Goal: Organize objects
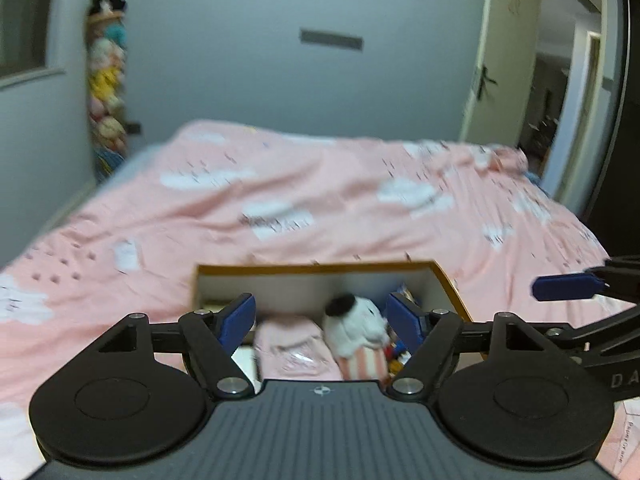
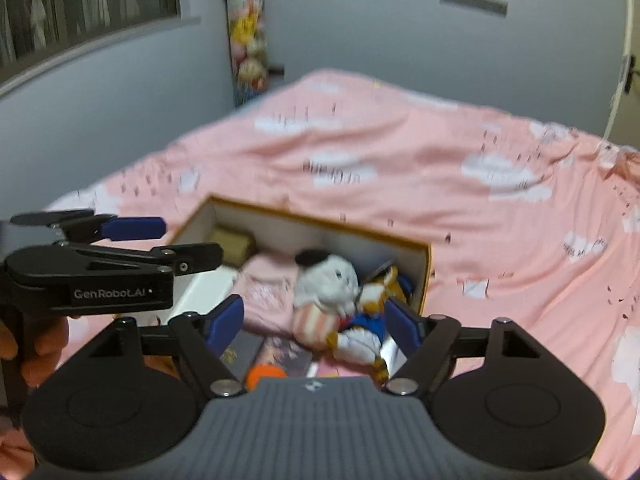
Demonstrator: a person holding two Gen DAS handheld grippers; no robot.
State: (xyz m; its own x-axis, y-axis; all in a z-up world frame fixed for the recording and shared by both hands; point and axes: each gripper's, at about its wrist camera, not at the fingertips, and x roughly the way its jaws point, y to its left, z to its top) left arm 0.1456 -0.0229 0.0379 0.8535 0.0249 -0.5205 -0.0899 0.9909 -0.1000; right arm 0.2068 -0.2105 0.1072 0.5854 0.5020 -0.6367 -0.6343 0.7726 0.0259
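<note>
A: Where do the objects stand?

B: Packed in the open cardboard box (image 2: 425, 276) on the near part of the bed with the pink cloud-print cover (image 2: 400, 168). A white plush with a black cap (image 2: 330, 276) lies in the middle, a duck toy in blue (image 2: 366, 320) just right of it, and a folded pink cloth (image 2: 266, 292) to its left. A tan block (image 2: 234, 242) sits in the far left corner; flat booklets (image 2: 280, 354) and something orange (image 2: 264, 374) lie at the near end.

A: And the tools?

B: The right gripper (image 2: 316, 320) is spread wide with nothing between its blue pads, above the duck. The left gripper (image 1: 320, 318) is likewise wide apart and empty, above the plush and cloth.

A: How would you do this step well?

B: I judge the plush sits proud of the rest. Lower one gripper straight over its body, close gently, and keep the other clear so they don't collide over the box.

A: Any writing?

B: "GenRobot.AI" on the left gripper's side in the right wrist view. The bed-cover lettering is too blurred to read.
</note>
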